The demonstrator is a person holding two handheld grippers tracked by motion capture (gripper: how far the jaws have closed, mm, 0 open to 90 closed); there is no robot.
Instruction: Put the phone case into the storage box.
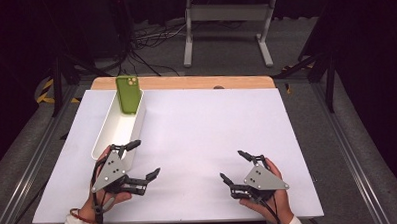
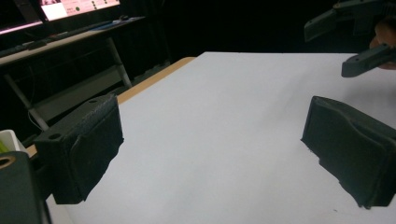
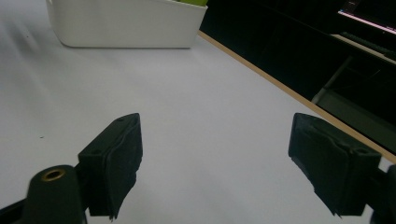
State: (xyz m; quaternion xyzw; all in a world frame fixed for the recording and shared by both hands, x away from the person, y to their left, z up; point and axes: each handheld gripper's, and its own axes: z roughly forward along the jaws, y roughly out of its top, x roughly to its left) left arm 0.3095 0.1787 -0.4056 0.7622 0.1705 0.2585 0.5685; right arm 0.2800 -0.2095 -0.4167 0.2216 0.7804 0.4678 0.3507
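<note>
A green phone (image 1: 128,93) leans upright against the far end of a long white bin (image 1: 118,129) at the left of the white table. My left gripper (image 1: 145,158) rests near the table's front left, just beside the bin's near end, jaws wide open and empty. My right gripper (image 1: 234,166) sits at the front right, also open with nothing between its jaws. In the left gripper view its own jaws (image 2: 210,144) frame bare white table, with the right gripper (image 2: 355,42) far off at the top right. The right gripper view looks between open jaws (image 3: 212,163) toward the bin (image 3: 126,23).
A wooden strip (image 1: 185,82) runs along the table's far edge. Behind it stand a white desk frame (image 1: 228,31) and cables on the grey floor. Metal rails (image 1: 38,152) flank the table. A lit monitor (image 2: 74,7) glows in the dark background.
</note>
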